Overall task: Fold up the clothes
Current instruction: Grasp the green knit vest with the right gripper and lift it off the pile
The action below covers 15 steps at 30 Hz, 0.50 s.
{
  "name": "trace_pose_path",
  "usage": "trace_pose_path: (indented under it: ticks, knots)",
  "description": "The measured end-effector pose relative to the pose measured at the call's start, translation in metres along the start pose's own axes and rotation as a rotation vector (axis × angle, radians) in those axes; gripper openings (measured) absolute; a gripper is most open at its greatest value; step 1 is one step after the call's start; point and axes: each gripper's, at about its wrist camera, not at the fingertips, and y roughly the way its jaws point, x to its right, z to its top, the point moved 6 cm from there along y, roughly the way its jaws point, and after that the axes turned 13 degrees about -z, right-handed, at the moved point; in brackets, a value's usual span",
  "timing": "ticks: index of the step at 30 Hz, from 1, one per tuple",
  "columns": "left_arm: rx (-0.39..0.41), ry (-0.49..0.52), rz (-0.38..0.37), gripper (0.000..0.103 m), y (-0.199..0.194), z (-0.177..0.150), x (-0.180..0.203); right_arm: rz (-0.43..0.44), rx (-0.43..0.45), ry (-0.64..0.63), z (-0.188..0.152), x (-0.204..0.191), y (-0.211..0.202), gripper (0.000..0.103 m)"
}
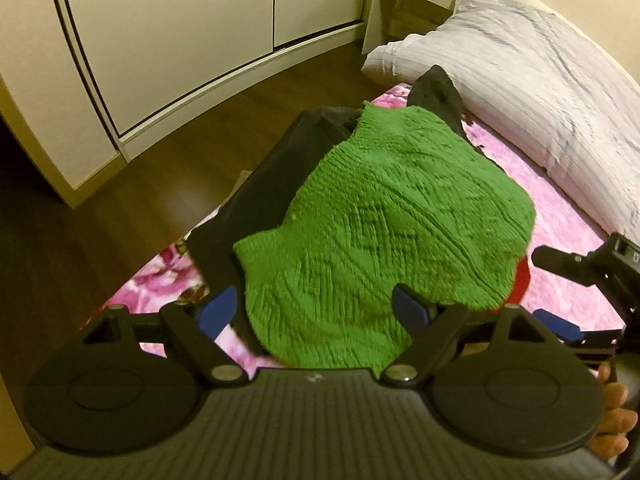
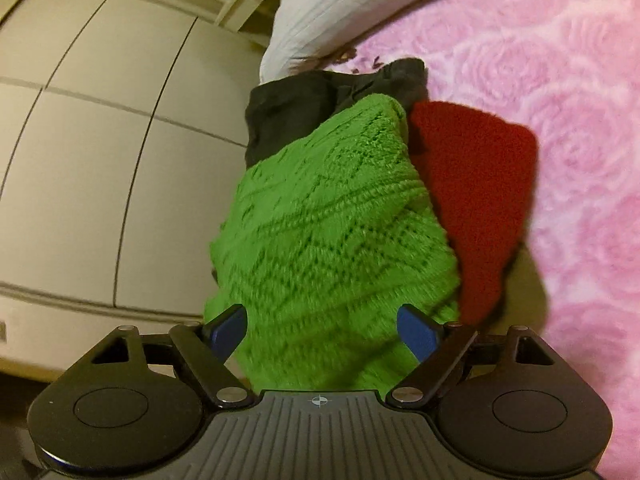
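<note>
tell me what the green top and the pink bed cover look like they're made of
Green top: chunky knit, probably wool or acrylic yarn, matte; raised ribs and openwork holes show. Pink bed cover: looks like plush fleece with a soft sheen and a printed or embossed rose pattern; the fibre itself cannot be told.

pink blanket (image 2: 560, 80) bears green knit (image 2: 328, 220), dark garment (image 2: 280, 116), red cloth (image 2: 472, 168).

The green knit (image 1: 384, 216) lies heaped over a dark garment (image 1: 256, 184) at the bed's edge, with a red garment (image 2: 476, 184) touching its right side. To their right the pink blanket (image 2: 560, 100) lies bare and open. A white pillow (image 1: 520, 80) blocks the far end. Left of the bed, a strip of wood floor (image 1: 120, 200) runs clear along the wardrobe (image 1: 180, 40).
</note>
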Motion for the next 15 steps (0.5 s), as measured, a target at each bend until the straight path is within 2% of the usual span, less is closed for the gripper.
trace_pose_path:
  ticks: [5,6,7,8,9,11,15]
  knots:
    - [-0.005,0.005,0.01,0.082,0.023,0.013,-0.003,0.025,-0.022,0.079,0.012,0.007,0.036,0.082]
    - [-0.005,0.006,0.013,0.082,0.026,0.015,-0.004,0.032,-0.037,0.092,0.012,0.009,0.043,0.065]
    - [-0.006,0.008,0.017,0.082,0.028,0.016,-0.004,0.026,-0.046,0.097,0.011,0.012,0.047,0.056]
    - [-0.006,0.009,0.021,0.082,0.03,0.018,-0.005,0.034,-0.042,0.091,0.01,0.013,0.047,0.042]
    - [-0.007,0.01,0.026,0.082,0.031,0.019,-0.006,0.049,-0.036,0.082,0.01,0.014,0.045,0.016]
    - [-0.005,0.01,0.035,0.082,0.031,0.021,-0.007,0.061,-0.021,0.05,0.008,0.014,0.034,0.005]
    - [0.015,0.012,0.048,0.082,0.019,0.024,-0.006,0.106,0.07,-0.093,-0.004,0.0,-0.014,0.002]
